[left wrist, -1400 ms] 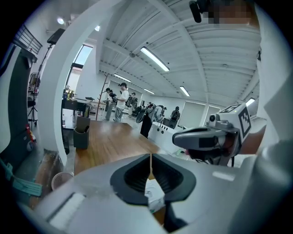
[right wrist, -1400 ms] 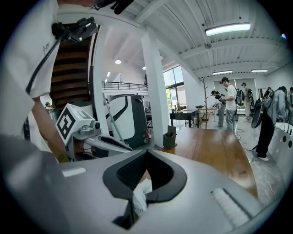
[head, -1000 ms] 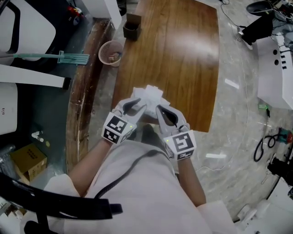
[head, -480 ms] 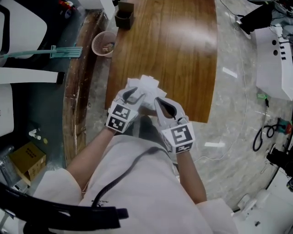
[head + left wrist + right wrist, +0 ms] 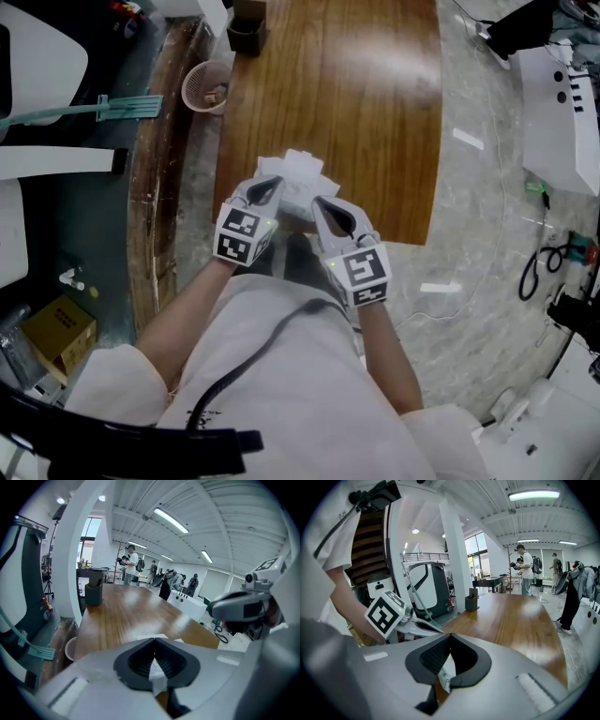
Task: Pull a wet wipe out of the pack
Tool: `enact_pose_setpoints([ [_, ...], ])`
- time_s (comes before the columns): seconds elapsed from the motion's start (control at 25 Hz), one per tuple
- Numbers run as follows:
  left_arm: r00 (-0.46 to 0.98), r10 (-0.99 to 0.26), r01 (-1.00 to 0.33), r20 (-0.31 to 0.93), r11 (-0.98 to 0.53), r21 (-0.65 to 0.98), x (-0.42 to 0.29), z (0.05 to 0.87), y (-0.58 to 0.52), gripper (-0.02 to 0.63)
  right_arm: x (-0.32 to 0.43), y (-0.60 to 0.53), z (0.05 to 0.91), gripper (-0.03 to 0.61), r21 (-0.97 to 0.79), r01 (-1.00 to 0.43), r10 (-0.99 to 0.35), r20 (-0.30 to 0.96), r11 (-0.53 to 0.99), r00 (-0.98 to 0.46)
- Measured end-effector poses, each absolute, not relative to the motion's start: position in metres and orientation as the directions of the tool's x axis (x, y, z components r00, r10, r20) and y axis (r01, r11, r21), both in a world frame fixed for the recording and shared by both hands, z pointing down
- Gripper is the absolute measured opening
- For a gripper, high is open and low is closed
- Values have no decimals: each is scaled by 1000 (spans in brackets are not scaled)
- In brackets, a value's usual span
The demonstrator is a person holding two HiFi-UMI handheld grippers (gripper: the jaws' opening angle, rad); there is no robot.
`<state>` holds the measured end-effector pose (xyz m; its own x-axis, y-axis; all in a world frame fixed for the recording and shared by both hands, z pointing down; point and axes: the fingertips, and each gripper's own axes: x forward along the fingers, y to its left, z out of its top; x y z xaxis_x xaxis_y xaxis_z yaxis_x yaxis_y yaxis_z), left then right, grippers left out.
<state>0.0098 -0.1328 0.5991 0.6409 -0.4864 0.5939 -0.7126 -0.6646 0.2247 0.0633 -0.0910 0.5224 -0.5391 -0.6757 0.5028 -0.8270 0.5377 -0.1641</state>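
A white wet wipe pack (image 5: 298, 178) sits at the near edge of the wooden table (image 5: 356, 94), with crumpled white material on top. My left gripper (image 5: 273, 185) reaches it from the left, and its jaws are shut on a white strip of wipe (image 5: 158, 674), seen in the left gripper view (image 5: 154, 640). My right gripper (image 5: 317, 202) comes in from the near right. In the right gripper view (image 5: 450, 635) its jaws are shut on a white edge of the pack (image 5: 446, 672) with small green print. Both grippers hide the pack's near side.
A pink basket (image 5: 206, 86) and a green-handled tool (image 5: 94, 108) lie on the floor to the left of the table. A dark holder (image 5: 247, 28) stands at the table's far left end. White equipment (image 5: 562, 103) and cables (image 5: 539, 272) are at the right. A cardboard box (image 5: 58, 328) sits at the lower left.
Both grippers have sunk together with the pack toward the table's near edge. The left gripper's jaws have closed on the white wipe.
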Motion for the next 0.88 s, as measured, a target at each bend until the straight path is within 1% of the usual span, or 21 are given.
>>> enact_pose_setpoints([
  [0.28, 616, -504, -757, 605, -590, 281, -11, 612, -140, 6, 47, -97, 554, 8, -156, -804, -614, 568, 574, -548],
  [0.6, 624, -493, -756, 606, -577, 310, -15, 619, -137, 6, 33, -103, 582, 9, -130, -770, -537, 644, 625, -545],
  [0.76, 637, -491, -749, 595, -575, 328, -14, 620, -137, 6, 25, -101, 599, 43, -138, -740, -475, 685, 659, -552],
  [0.88, 646, -488, -745, 588, -572, 343, -16, 620, -136, 6, 22, -101, 608, 52, -150, -732, -448, 704, 664, -551],
])
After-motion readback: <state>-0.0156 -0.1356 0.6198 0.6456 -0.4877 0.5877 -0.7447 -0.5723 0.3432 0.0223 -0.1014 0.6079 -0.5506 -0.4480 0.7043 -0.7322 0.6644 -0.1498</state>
